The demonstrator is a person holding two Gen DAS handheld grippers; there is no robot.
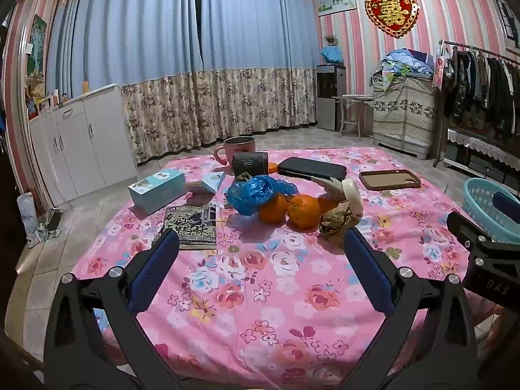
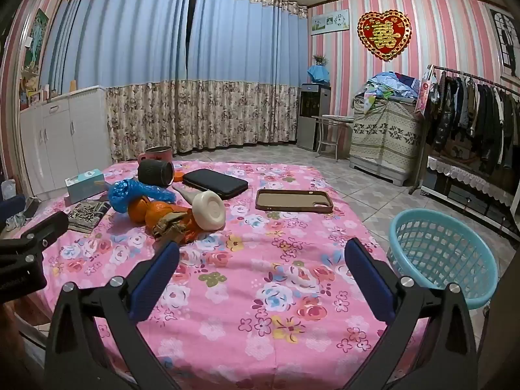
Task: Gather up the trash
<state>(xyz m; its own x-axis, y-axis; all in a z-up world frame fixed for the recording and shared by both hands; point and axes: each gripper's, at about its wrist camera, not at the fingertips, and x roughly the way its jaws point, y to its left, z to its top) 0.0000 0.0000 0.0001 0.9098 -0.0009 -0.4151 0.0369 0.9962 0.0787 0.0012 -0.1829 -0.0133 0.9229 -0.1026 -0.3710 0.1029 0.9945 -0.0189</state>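
Observation:
A crumpled blue plastic bag (image 1: pixel 256 191) lies on the pink floral tablecloth (image 1: pixel 260 292), beside the oranges (image 1: pixel 302 211). A crumpled brown paper wad (image 1: pixel 338 222) lies just right of the oranges, near my left gripper's right finger. A dark printed snack wrapper (image 1: pixel 191 226) lies flat by its left finger. My left gripper (image 1: pixel 260 243) is open and empty above the cloth. My right gripper (image 2: pixel 260 250) is open and empty; the paper wad (image 2: pixel 170 226) is by its left finger, the blue bag (image 2: pixel 130 193) farther left. A light blue plastic basket (image 2: pixel 445 256) stands at the table's right side.
On the table are a tissue box (image 1: pixel 156 190), a pink mug (image 1: pixel 239 149), a dark ribbed cylinder (image 1: pixel 250 164), a black case (image 1: pixel 312 169), a brown phone case (image 1: pixel 390 179) and a white round-based object (image 2: pixel 208 209). White cabinets stand left, a clothes rack right.

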